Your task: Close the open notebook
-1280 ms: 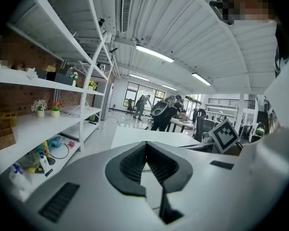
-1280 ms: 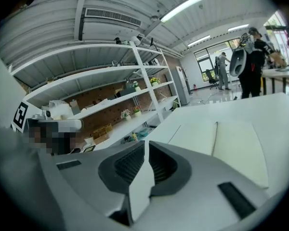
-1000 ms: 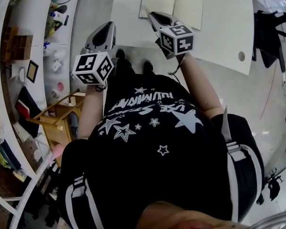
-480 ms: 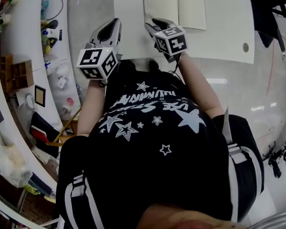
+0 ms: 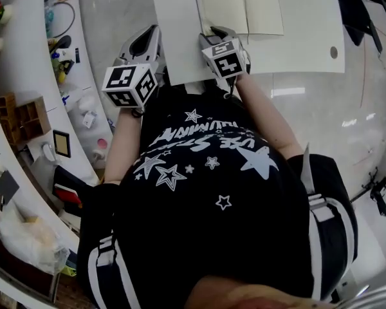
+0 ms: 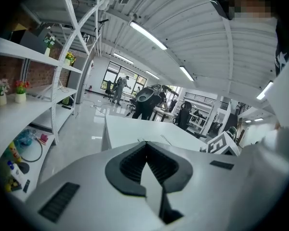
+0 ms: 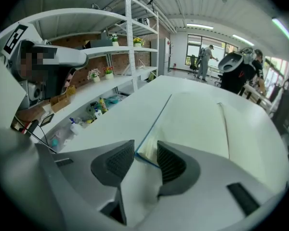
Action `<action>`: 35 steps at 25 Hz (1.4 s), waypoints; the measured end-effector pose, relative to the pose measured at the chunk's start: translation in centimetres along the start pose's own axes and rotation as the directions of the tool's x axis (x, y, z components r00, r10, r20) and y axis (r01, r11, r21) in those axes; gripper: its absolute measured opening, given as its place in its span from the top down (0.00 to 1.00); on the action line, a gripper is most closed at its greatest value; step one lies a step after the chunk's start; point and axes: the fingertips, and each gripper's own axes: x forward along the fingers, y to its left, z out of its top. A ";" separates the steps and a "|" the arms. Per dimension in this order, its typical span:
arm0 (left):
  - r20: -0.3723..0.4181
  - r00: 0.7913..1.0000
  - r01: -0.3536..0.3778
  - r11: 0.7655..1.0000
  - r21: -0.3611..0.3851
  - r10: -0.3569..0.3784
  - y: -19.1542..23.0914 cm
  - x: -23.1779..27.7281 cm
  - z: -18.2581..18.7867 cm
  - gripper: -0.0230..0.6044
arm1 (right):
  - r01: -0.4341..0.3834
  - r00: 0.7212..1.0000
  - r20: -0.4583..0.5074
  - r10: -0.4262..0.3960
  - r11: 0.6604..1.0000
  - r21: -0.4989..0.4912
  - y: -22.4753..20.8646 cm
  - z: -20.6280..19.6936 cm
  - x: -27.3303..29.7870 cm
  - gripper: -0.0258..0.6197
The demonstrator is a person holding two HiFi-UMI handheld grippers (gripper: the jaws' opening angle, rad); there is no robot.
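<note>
The open notebook point(image 5: 241, 5) lies flat with cream pages on the white table point(image 5: 309, 31). In the right gripper view its blue-edged near left corner point(image 7: 143, 154) sits between the jaws. My right gripper point(image 5: 212, 33) tilts down at that corner. Its jaws are opening, and the pads point(image 7: 169, 161) stand apart from the pages on either side. My left gripper point(image 5: 154, 31) hovers at the table's left near edge, off the notebook. In the left gripper view its tips point(image 6: 145, 143) meet with nothing between them, and the table point(image 6: 135, 129) stretches ahead.
White curved shelves point(image 5: 58, 50) with small items and a wooden box point(image 5: 26, 108) run along the left. The table has a round cable hole point(image 5: 334, 52) at its right. People stand far off in the room point(image 6: 147, 102).
Both grippers have moved forward to the table. The right one has sunk and tilted down onto the notebook's near left corner. The left one now sits at the table's left edge.
</note>
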 end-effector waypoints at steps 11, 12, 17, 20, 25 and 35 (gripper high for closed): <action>-0.005 0.999 0.046 0.999 0.017 -0.046 1.5 0.0 0.4 0.95 | 0.067 0.997 0.041 -0.067 0.998 0.000 0.0 0.1 -0.1 0.83; -0.005 0.999 0.052 0.998 0.020 -0.052 1.5 0.0 0.5 0.95 | 0.066 0.997 0.040 -0.067 0.998 0.004 0.2 0.1 -0.1 0.87; -0.008 0.996 0.089 0.995 0.036 -0.088 1.8 0.5 0.9 0.95 | 0.065 0.997 0.031 -0.067 0.997 0.045 0.5 0.2 -0.1 0.93; -0.008 0.994 0.107 0.993 0.050 -0.106 1.7 0.9 1.2 0.95 | 0.052 0.998 0.027 -0.054 0.996 0.067 0.4 0.4 -0.4 0.93; -0.004 0.994 0.113 0.992 0.064 -0.113 1.4 1.5 1.6 0.95 | 0.035 0.996 0.077 -0.041 0.996 0.077 0.2 1.7 -2.5 0.93; 0.001 0.993 0.116 0.990 0.075 -0.116 -3.6 3.1 1.7 0.95 | -0.020 0.967 0.254 -0.002 0.996 0.083 -2.9 4.5 -10.2 0.93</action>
